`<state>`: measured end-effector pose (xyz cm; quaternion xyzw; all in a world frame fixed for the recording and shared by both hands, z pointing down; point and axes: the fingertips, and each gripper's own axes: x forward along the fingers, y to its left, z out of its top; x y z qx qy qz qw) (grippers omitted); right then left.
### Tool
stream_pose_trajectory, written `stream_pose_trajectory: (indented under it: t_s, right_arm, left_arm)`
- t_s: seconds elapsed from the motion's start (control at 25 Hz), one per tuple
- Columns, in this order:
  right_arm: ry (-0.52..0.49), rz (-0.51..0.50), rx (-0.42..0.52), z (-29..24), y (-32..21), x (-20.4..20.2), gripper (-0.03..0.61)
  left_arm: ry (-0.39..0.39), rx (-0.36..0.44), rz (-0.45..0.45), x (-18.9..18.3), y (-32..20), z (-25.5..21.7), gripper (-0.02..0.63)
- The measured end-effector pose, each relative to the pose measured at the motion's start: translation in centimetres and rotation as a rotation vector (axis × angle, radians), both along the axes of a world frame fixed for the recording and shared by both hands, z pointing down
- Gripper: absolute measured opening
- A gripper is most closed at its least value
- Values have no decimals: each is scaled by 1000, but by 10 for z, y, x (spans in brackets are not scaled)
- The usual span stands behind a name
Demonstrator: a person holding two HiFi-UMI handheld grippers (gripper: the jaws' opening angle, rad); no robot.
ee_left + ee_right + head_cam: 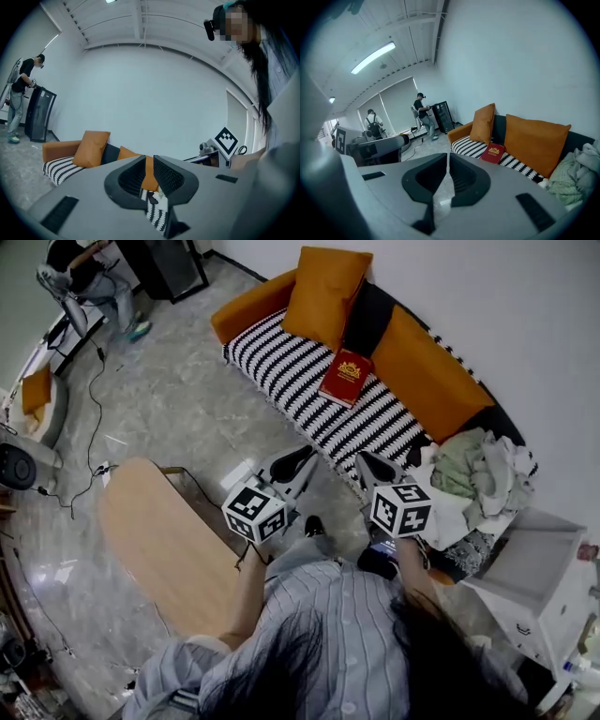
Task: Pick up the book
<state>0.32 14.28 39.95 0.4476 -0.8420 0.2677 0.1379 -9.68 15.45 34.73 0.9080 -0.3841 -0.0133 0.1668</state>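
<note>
We find red book (346,377) flat on striped sofa seat (281,362), near orange cushion (323,296), well apart from both tongs. Left gripper (292,465), right gripper (377,468): jaws together, nothing held. Risks, we judge: arriving unopened shoves book along fabric; soft seat hinders sliding a jaw under cover.

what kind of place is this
Likely a mock living room in a lab: a sofa with a red book, a low wooden table, but cables on the floor and another person working nearby.
</note>
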Motion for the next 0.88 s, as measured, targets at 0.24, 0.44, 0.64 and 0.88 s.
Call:
stream_pose_trajectory:
  t_s: [0.24, 0.44, 0.64, 0.88]
  right_arm:
    - [9, -6, -20, 7, -6, -11, 31]
    - [49, -57, -8, 14, -6, -22, 31]
    - [46, -57, -32, 24, -20, -19, 31]
    - [21, -25, -40, 30, -63, -9, 31]
  left_arm:
    - [6, -4, 5, -6, -6, 5, 43]
    - [18, -34, 31, 2, -8, 15, 43]
    - [8, -61, 41, 7, -21, 24, 43]
    - [-6, -78, 52, 14, -61, 30, 43]
